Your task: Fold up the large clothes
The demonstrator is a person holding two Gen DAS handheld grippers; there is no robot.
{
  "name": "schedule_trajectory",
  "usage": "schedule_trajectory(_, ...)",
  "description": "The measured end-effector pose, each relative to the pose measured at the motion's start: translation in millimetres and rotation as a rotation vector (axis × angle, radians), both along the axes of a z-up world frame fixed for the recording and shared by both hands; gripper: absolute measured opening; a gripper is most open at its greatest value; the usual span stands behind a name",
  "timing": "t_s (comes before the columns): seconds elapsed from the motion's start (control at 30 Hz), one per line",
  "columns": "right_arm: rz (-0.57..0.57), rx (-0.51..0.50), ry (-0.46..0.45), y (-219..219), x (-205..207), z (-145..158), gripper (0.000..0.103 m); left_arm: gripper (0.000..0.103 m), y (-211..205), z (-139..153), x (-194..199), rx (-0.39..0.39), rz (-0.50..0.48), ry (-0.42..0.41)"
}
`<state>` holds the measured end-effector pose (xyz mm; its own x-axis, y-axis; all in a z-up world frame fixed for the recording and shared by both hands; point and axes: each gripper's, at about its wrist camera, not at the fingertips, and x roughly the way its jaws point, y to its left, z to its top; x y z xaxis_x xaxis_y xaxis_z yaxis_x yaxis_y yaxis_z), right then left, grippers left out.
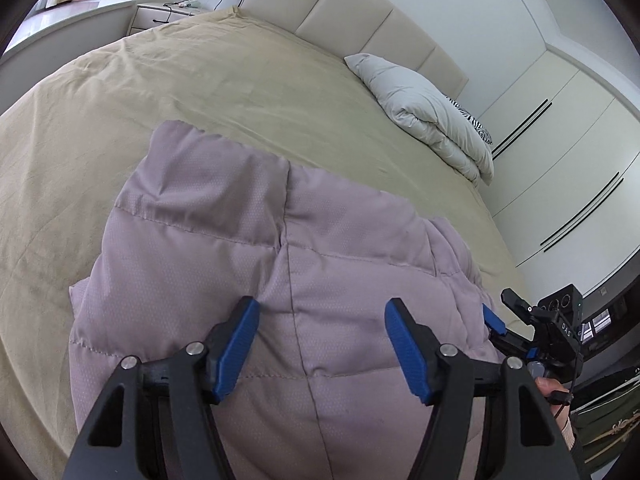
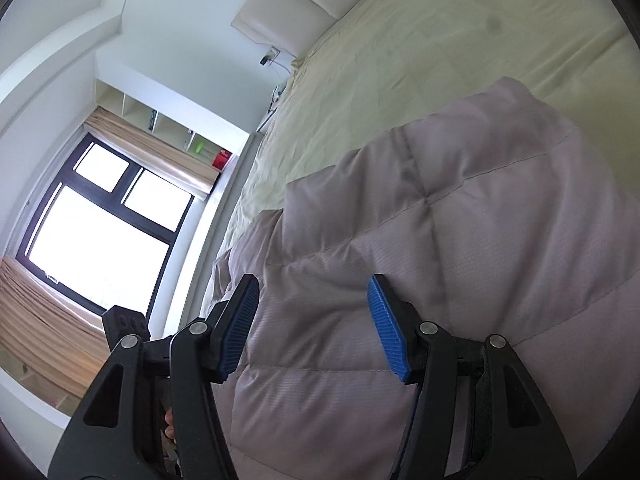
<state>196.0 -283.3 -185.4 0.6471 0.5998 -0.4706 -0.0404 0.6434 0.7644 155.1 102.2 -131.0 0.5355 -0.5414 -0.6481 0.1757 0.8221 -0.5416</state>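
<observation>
A folded mauve quilted down jacket [image 1: 248, 248] lies on the beige bed cover [image 1: 200, 92]. My left gripper [image 1: 322, 312] hovers just above the jacket's near part with its blue-padded jaws wide apart and nothing between them. In the right wrist view the same jacket [image 2: 440, 240] fills the lower right, and my right gripper [image 2: 314, 292] is open over it and holds nothing. The right gripper also shows at the jacket's right edge in the left wrist view [image 1: 496, 320].
A folded white duvet [image 1: 424, 108] lies by the padded headboard [image 1: 360, 20]. A nightstand [image 1: 168, 14] stands at the bed's far corner. White wardrobe doors [image 1: 560, 140] line the right. A window with curtains [image 2: 100, 232] is on the other side.
</observation>
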Motion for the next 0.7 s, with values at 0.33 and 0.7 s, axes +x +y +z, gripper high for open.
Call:
schedule_trajectory(0.33, -0.106, -0.029, -0.028, -45.6, -16.8, -23.9, 0.051, 0.068, -3.3, -12.6, 8.0, 0.031, -0.011, -0.03)
schedule_trajectory(0.7, -0.157, -0.55, -0.241, 20.2, -104.9, 70.0, 0.067, 0.103, -14.0, 67.1, -93.8, 0.369, 0.152, -0.33)
